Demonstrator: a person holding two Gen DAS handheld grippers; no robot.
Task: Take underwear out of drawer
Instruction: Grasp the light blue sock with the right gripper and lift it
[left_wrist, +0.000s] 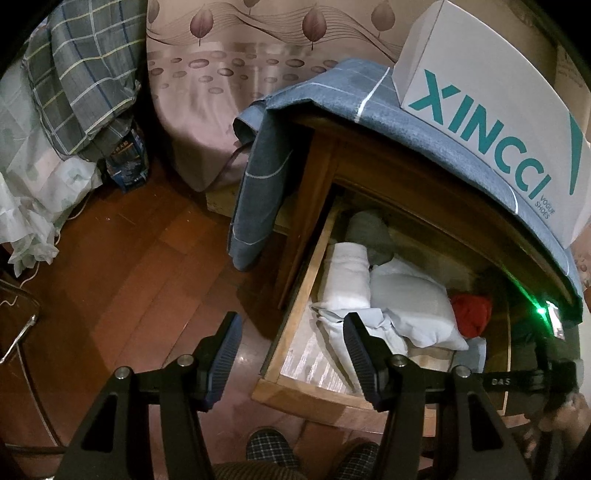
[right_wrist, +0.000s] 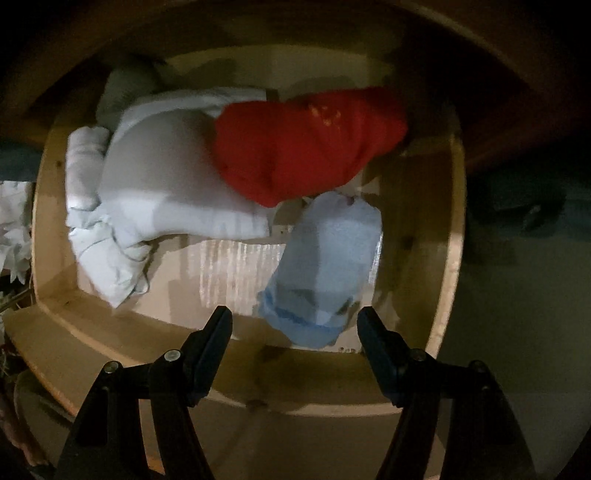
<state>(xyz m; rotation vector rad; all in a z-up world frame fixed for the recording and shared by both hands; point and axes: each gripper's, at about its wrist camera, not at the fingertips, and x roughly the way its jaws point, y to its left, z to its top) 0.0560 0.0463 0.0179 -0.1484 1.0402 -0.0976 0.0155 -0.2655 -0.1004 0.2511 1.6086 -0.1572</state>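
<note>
Claws: left claw (left_wrist: 291, 334) hangs with its jaws spread over the drawer's front left corner, nothing between them; right claw (right_wrist: 294, 325) points down into the drawer, jaws spread and empty, the light blue roll just beyond its tips.
Bed: bed (left_wrist: 229, 92) with a pink leaf-print cover stands behind the nightstand, touching its far side.
Floor: wooden floor (left_wrist: 129, 266), dark reddish boards, lies left of the drawer.
Nightstand: wooden nightstand (left_wrist: 317, 158) carries a blue-grey cloth (left_wrist: 258, 177) that drapes over its top and down its left side.
Shoe box: white shoe box (left_wrist: 491, 110) with teal lettering rests on the cloth-covered top.
Drawer: drawer (right_wrist: 439, 236) is pulled out, pale wood, with a lined bottom partly bare toward the front.
White bundle: folded white underwear (right_wrist: 166, 184) fills the left half of the drawer, with a white roll (right_wrist: 83, 162) along the left wall and a grey piece (right_wrist: 125, 92) at the back left corner.
Red piece: red underwear (right_wrist: 295, 147) lies at the back, overlapping the white bundle's right edge.
Blue roll: light blue roll (right_wrist: 325, 266) lies at the front right of the drawer, near the right wall.
Slippers: checked slippers (left_wrist: 269, 448) show at the bottom edge in the left wrist view.
</note>
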